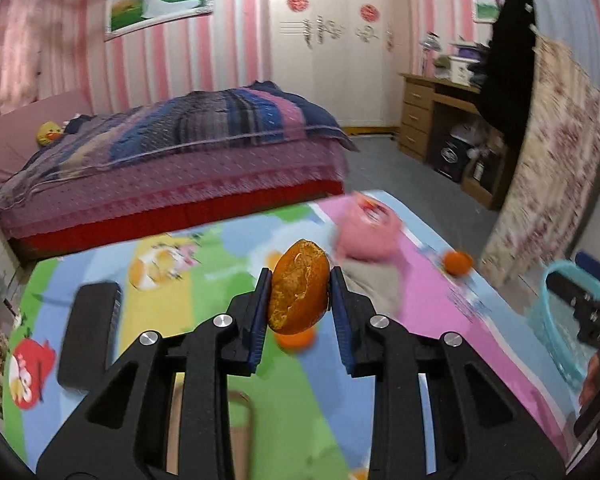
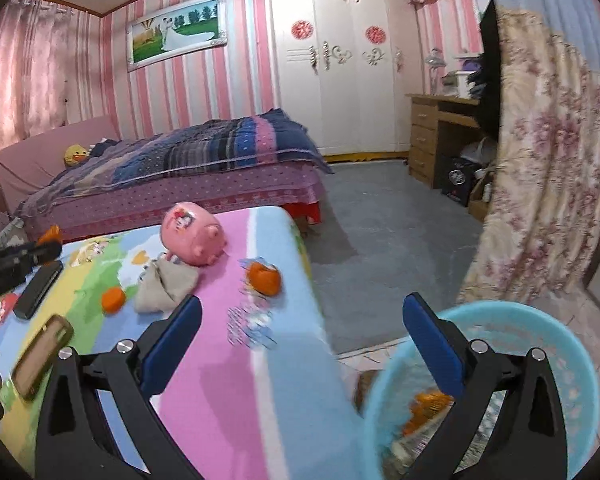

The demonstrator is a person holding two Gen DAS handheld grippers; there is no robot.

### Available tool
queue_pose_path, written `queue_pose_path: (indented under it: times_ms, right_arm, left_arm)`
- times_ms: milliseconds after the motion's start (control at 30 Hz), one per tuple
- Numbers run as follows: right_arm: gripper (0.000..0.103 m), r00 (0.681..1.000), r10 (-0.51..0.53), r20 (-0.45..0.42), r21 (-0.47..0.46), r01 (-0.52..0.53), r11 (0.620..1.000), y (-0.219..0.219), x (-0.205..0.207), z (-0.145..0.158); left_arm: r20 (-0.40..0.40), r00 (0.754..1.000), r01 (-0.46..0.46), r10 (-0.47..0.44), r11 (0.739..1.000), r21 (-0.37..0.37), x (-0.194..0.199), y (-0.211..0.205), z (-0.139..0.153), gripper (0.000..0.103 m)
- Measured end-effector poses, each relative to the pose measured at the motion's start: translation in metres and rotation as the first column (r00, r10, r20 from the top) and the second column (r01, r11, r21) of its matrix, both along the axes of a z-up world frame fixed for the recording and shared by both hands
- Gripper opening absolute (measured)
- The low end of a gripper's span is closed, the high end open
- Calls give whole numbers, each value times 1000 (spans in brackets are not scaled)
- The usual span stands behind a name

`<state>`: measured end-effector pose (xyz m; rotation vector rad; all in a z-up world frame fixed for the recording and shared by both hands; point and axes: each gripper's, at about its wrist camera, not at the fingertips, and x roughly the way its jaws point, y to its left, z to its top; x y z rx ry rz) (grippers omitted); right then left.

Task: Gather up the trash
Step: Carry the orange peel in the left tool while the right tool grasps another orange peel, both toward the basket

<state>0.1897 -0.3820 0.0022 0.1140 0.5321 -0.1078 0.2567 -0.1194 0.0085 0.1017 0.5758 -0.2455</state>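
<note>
Both grippers same build: matte black plastic frames w/ triangular cut-outs in the arms, round silver screw heads at the linkage pivots, 2 per side. Left gripper (image 1: 299,294): fingers (image 1: 259,312) lined w/ ribbed blue pads. Right gripper (image 2: 300,340): smooth blue pads on fingers (image 2: 436,344), black backing. In left wrist view the right unit's black side shows small white lettering, unreadable

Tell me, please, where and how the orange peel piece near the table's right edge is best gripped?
Probably from above, across its raised curled rim: the orange peel piece sits cupped and upright on the colourful cartoon tablecloth, apart from the pink piggy bank, so the sides are free.
</note>
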Motion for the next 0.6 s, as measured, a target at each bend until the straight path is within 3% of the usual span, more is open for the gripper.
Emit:
queue_pose_path:
  times_ms: [133, 367, 533, 600]
  right_arm:
    - [98, 999, 18, -41, -7, -18, 1000, 11, 36, -12]
    - [95, 984, 35, -175, -6, -37, 999, 19, 95, -43]
    - [68, 968, 60, -243, 19, -57, 998, 18, 114, -55]
    - [50, 958, 97, -270, 43, -89, 995, 19, 117, -60]
  left_arm:
    - [23, 998, -64, 63, 998, 8, 22, 22, 5, 28]
    - [-39, 991, -128, 127, 992, -17, 45, 57, -12, 28]
    - [-78, 984, -162, 157, 985, -55, 56, 76, -22, 28]
    - [-86, 983, -165, 160, 984, -59, 57, 79, -25, 28]
